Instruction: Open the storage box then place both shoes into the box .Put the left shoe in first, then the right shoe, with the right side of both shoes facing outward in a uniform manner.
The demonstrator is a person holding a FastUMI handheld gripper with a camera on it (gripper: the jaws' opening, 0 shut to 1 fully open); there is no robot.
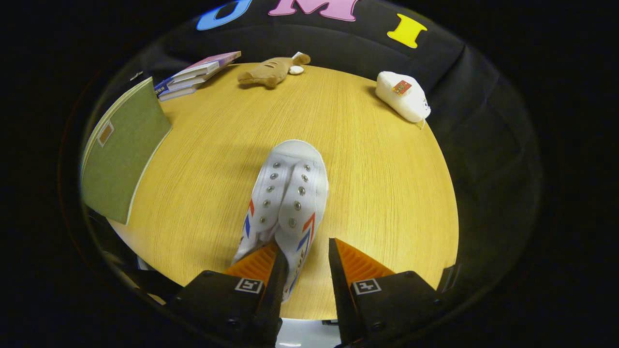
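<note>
Lying on the round wooden table [377, 203], a white canvas shoe [285, 203] points its toe cap away from the gripper [305, 263]; its eyelet rows run toward the far side, and red and blue stripes mark both of its sides near the heel; the heel end reaches back between the gripper's two fingers, with the left finger [261, 263] touching or overlapping the shoe's collar, while the right finger [350, 263] stands apart from it with bare tabletop showing in the gap; the fingers are spread, not pressed together, and only one of them appears to meet the shoe, so it is not clamped from both sides; whether the shoe is lifted or resting on the table cannot be told for certain.

To the left of the shoe, at the table's left edge, sits a green flat-sided storage box [123, 154] with a small label patch on its face; beyond it, at the far left, a stack of books [196, 75] lies on the table; a brown plush toy [271, 71] rests at the far edge, well beyond the shoe; a white plush toy [404, 96] with a small coloured tag lies at the far right edge.
</note>
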